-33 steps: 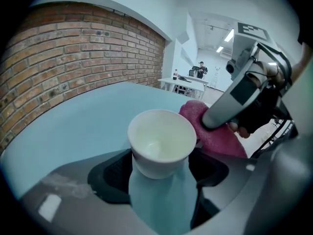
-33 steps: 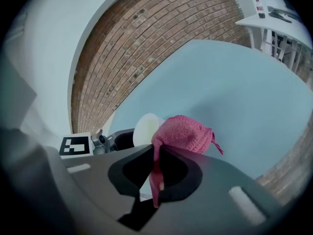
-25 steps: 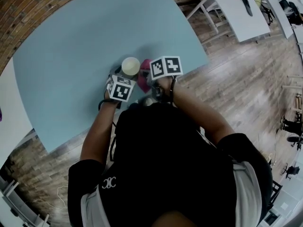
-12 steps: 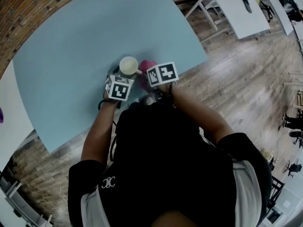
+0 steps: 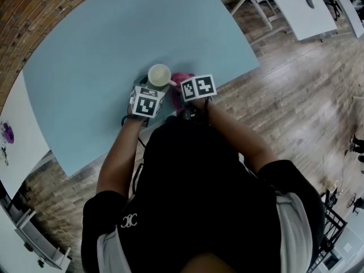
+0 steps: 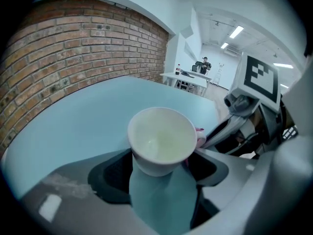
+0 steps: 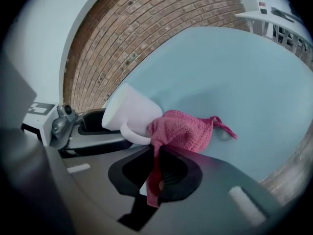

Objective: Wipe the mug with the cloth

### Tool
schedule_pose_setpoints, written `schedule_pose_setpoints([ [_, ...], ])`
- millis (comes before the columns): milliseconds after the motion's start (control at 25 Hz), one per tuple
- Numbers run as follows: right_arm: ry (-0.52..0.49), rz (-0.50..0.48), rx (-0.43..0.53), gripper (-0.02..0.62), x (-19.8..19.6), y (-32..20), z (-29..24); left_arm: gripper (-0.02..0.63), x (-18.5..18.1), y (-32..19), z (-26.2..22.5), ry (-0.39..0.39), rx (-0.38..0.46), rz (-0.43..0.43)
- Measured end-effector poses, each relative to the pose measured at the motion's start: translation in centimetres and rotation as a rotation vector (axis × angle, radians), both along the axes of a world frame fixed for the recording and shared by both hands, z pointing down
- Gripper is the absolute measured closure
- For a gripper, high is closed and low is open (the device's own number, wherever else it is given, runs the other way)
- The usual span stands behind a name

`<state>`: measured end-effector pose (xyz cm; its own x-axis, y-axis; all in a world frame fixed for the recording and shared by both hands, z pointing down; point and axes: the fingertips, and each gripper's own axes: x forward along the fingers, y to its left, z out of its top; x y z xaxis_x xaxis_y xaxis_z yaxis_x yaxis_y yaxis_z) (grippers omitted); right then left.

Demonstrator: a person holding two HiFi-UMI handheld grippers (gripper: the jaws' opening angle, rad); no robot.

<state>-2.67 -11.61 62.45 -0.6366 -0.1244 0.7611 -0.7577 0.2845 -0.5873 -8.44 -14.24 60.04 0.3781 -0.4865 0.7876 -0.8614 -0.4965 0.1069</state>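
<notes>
Light-blue bench [image 5: 85, 56], with the white mug [image 5: 159, 74] close to its near edge. The left claw [image 6: 159, 173] stands wide, clamped on the mug's lower body. The right claw [image 7: 156, 173] is pinched tight on the pink cloth [image 7: 183, 131], which is bunched against the mug beside its handle. For a good wipe, keep the mug braced and sweep the cloth firmly around the wall. Compared with the earlier frame, the right claw sits lower and more cloth shows; the mug has not moved.

Head view: cloth [image 5: 181, 79] mostly hidden under right gripper [image 7: 155, 153]; mug [image 5: 159, 75] base unseen.
</notes>
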Motion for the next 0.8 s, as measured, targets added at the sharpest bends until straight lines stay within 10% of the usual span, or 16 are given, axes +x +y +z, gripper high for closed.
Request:
schedule_pose_setpoints([
  [800,-0.261,-0.144,0.226,0.559,-2.2,0.0,-8.0,0.233,-0.5,-0.2,0.2,-0.029,-0.011,-0.033],
])
